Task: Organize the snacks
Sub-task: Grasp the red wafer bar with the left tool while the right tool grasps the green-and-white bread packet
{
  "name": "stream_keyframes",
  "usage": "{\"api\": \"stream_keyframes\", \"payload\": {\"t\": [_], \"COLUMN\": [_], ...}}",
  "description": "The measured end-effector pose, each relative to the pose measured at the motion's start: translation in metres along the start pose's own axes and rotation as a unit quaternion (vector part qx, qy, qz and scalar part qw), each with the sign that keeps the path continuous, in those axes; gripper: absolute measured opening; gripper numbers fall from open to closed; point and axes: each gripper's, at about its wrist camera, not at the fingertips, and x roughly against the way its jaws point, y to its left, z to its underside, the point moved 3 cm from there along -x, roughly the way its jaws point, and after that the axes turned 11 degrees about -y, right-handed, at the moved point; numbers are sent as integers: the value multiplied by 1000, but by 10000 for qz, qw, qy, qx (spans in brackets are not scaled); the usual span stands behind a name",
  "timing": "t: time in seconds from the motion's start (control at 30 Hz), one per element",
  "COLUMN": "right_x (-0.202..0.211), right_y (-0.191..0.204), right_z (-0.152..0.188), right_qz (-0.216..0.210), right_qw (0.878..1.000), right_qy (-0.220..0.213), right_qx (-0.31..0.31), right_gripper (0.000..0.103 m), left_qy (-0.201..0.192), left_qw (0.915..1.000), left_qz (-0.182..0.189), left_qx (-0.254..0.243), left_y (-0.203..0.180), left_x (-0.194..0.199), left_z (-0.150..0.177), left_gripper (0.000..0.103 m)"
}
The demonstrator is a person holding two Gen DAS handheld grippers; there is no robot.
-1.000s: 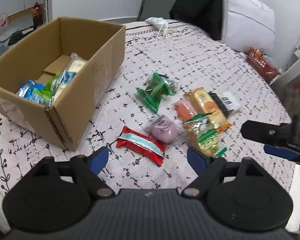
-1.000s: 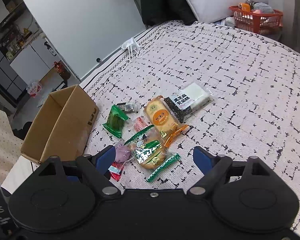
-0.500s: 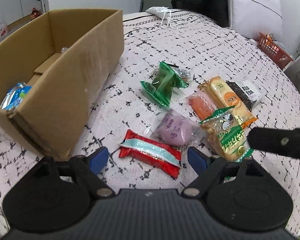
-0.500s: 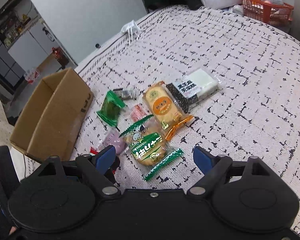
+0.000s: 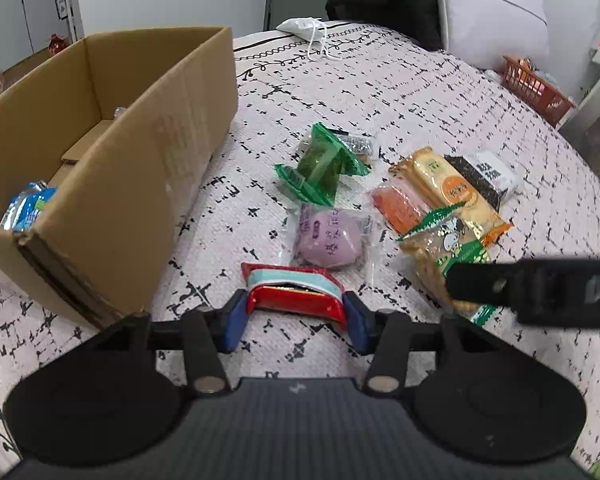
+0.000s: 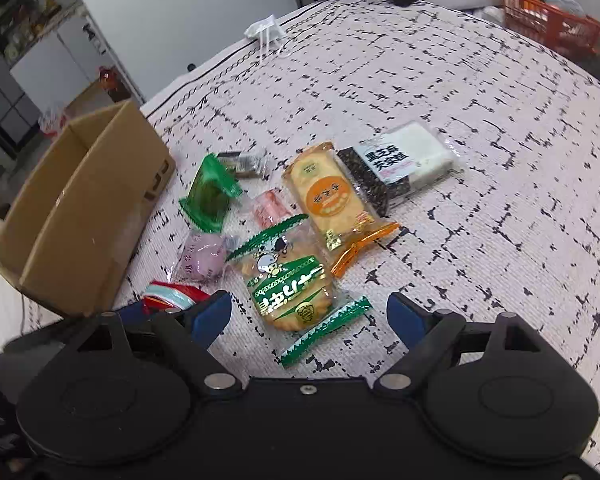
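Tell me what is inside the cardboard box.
In the cardboard box, a blue snack packet shows at the near end and something small at the far end. The near wall hides the rest.

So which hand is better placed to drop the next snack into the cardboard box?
Left. The left gripper is closing on the red snack bar beside the cardboard box; the right gripper hangs open.
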Motion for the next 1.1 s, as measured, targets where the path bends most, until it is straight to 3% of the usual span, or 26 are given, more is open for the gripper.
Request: {"api": "stream_keyframes", "payload": {"t": [0.2, 0.47, 0.6, 0.7, 0.87, 1.1], "right_x": [-4, -16, -30, -27, -17, -1], "right_y": [10, 13, 15, 18, 14, 18], "right_z": [2, 1, 0, 0, -1, -10], "right_qz": [16, 124, 272, 251, 208, 24], "right_qw": [9996, 9991, 9978, 9969, 9983, 9994], "right_qy": [-72, -73, 20, 54, 125, -128], "right_qx": [266, 394, 601, 747, 528, 330], "right_gripper": [85, 82, 72, 53, 50, 50], "left_qy": [24, -9, 29, 61, -23, -228], "left_qw": [9997, 9997, 9996, 9996, 9994, 9985], "left_qz": [126, 231, 248, 234, 280, 438], "left_qx": [198, 104, 114, 154, 209, 227], "left_y": [6, 3, 6, 10, 12, 10], "left_x": [8, 24, 32, 37, 47, 70], "left_z": [-1, 2, 2, 0, -8, -24], "left_gripper": [44, 44, 44, 44, 44, 44]}}
